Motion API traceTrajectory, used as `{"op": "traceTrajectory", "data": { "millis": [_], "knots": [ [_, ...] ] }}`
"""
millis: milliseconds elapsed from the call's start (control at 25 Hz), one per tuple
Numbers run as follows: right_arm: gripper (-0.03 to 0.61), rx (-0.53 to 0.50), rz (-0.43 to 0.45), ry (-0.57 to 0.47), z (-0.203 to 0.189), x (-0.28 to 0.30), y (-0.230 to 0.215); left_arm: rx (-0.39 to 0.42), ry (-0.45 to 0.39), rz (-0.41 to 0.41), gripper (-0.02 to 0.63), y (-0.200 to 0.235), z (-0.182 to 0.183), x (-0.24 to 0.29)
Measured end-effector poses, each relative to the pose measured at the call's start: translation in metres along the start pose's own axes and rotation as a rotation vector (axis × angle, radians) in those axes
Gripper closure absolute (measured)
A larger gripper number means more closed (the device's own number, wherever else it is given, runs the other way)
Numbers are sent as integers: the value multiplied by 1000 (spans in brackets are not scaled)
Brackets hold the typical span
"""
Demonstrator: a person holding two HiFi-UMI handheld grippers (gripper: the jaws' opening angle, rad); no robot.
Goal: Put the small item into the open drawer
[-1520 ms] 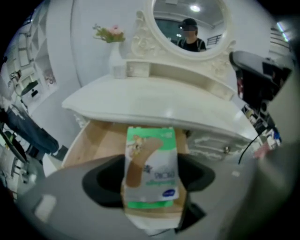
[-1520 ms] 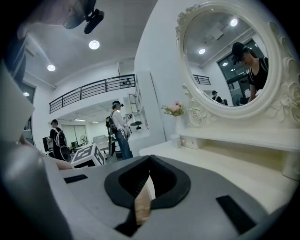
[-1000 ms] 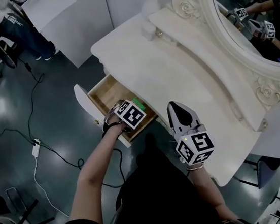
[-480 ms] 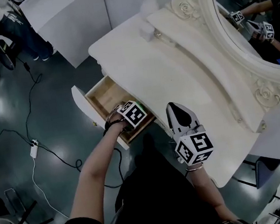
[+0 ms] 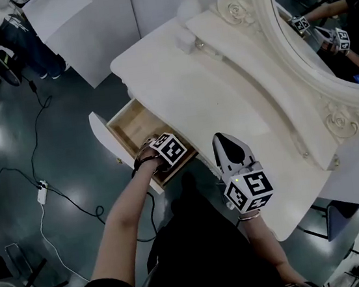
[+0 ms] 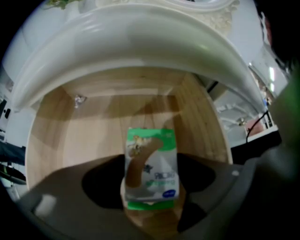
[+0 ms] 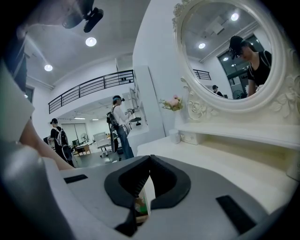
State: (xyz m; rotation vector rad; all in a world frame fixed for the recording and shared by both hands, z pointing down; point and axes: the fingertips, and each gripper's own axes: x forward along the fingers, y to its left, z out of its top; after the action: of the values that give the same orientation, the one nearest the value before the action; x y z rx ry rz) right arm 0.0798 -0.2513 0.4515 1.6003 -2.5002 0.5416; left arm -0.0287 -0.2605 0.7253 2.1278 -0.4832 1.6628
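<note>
The white dressing table's wooden drawer (image 5: 119, 123) stands pulled out. My left gripper (image 5: 167, 149) reaches down into it, its tips hidden under the marker cube in the head view. In the left gripper view the jaws (image 6: 151, 182) are shut on a small green and white packet (image 6: 152, 171), held just above the drawer floor (image 6: 79, 136). My right gripper (image 5: 224, 143) hovers over the table's front edge, right of the drawer. Its jaws (image 7: 150, 161) are shut with nothing in them.
The tabletop (image 5: 225, 94) carries a small white jar (image 5: 187, 40) near the back shelf, below an oval mirror (image 5: 326, 15). A cable (image 5: 43, 157) and a power strip (image 5: 42, 194) lie on the dark floor to the left. People (image 7: 119, 126) stand far off.
My left gripper has sunk a little further into the drawer with the packet, whose green edge no longer shows in the head view. The right gripper has stayed put.
</note>
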Motion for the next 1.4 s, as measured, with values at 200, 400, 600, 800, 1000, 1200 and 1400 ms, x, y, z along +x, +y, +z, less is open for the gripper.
{"op": "traceTrajectory", "data": {
  "millis": [200, 400, 600, 800, 1000, 1200, 1400],
  "knots": [
    [574, -1, 2, 4, 1, -1, -3, -3, 13, -6, 256, -3, -1, 5],
    [574, 2, 12, 4, 1, 0, -3, -18, -9, 19, 245, 2, 3, -4],
    [574, 5, 34, 4, 0, 1, 3, -38, -68, 38, 249, 3, 11, -28],
    [574, 1, 58, -5, 3, 2, 9, -111, -176, 101, 305, 14, 15, -59],
    [574, -7, 86, -14, 7, 4, 18, -199, -294, 164, 355, 28, 15, -98],
    [574, -21, 118, -26, 12, 4, 32, -270, -415, 234, 389, 36, 10, -143],
    [574, -41, 150, -38, 18, 5, 48, -327, -536, 303, 432, 39, 1, -189]
  ]
}}
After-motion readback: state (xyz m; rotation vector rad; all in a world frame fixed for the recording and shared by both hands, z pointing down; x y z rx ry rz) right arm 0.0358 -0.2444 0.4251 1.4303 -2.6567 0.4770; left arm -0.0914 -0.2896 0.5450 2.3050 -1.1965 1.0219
